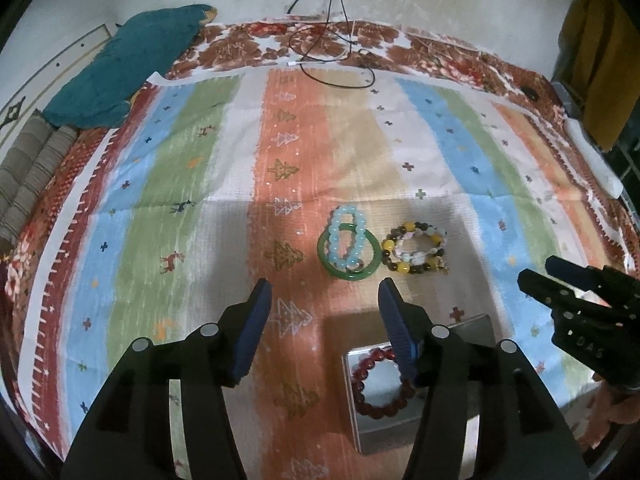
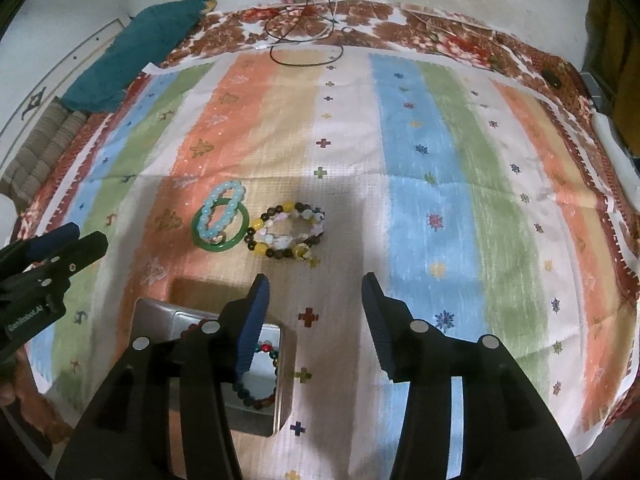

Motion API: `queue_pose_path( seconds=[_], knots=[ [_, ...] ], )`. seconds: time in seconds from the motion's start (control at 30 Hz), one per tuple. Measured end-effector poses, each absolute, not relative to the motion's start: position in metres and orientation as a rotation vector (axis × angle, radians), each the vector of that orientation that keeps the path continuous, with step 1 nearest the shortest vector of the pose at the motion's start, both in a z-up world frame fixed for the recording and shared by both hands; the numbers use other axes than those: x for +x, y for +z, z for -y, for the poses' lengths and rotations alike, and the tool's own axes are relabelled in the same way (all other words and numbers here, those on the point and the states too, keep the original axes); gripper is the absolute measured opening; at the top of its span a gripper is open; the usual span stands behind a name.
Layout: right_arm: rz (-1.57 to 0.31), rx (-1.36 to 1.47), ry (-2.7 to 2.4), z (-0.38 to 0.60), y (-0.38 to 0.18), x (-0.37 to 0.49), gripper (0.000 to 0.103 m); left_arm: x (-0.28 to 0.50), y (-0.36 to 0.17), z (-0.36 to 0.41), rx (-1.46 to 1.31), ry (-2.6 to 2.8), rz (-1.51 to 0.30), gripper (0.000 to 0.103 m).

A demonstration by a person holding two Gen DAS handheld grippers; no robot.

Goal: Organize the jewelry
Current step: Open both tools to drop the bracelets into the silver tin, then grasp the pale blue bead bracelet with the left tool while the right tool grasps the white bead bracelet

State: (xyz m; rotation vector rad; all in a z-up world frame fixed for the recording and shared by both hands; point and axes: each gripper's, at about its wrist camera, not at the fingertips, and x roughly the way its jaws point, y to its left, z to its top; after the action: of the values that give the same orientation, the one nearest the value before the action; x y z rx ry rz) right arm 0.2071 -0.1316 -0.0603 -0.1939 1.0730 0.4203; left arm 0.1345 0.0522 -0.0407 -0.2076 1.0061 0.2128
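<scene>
A pale blue bead bracelet [image 1: 346, 238] lies across a green bangle [image 1: 347, 254] on the striped cloth. A yellow, brown and pink bead bracelet pile [image 1: 414, 248] lies just right of them. The same pieces show in the right wrist view: blue bracelet [image 2: 222, 210], bangle [image 2: 219, 229], bead pile [image 2: 289, 236]. A silver tin [image 1: 358, 420] holds a dark red bead bracelet [image 1: 380, 382]; the tin [image 2: 286, 376] also shows under my right gripper's left finger. My left gripper [image 1: 325, 292] is open and empty, short of the bangle. My right gripper [image 2: 316, 286] is open and empty, short of the bead pile.
The striped cloth [image 1: 200, 184] covers a bed with a red floral sheet [image 1: 240, 44]. A teal pillow [image 1: 124, 68] lies far left, black cables [image 1: 332, 40] at the far edge by the wall. A white object [image 1: 596, 156] lies at the right edge.
</scene>
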Motion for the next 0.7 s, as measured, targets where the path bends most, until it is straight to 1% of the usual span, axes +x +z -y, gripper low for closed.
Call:
queue_pose_path(
  seconds=[0.07,0.27,0.47,0.5,0.57,0.7],
  knots=[
    [-1.083,-0.188,0.42,0.131,-0.062,0.211,0.051,0.141,-0.043,-0.053,-0.189,0.216,-1.012,0.059],
    [-1.083,-0.212,0.396,0.127,-0.067,0.225,0.056,0.162,-0.052,-0.058,-0.173,0.225,-1.036,0.06],
    [-1.105,-0.23,0.391,0.121,-0.076,0.239,0.057,0.178,-0.064,-0.066,-0.167,0.239,-1.062,0.063],
    [-1.107,-0.233,0.391,0.119,-0.077,0.24,0.059,0.18,-0.066,-0.067,-0.167,0.24,-1.065,0.063],
    [-1.108,-0.235,0.391,0.118,-0.079,0.243,0.061,0.184,-0.069,-0.068,-0.162,0.245,-1.071,0.063],
    [-1.115,-0.237,0.391,0.114,-0.083,0.251,0.062,0.191,-0.074,-0.069,-0.154,0.241,-1.082,0.063]
  ],
)
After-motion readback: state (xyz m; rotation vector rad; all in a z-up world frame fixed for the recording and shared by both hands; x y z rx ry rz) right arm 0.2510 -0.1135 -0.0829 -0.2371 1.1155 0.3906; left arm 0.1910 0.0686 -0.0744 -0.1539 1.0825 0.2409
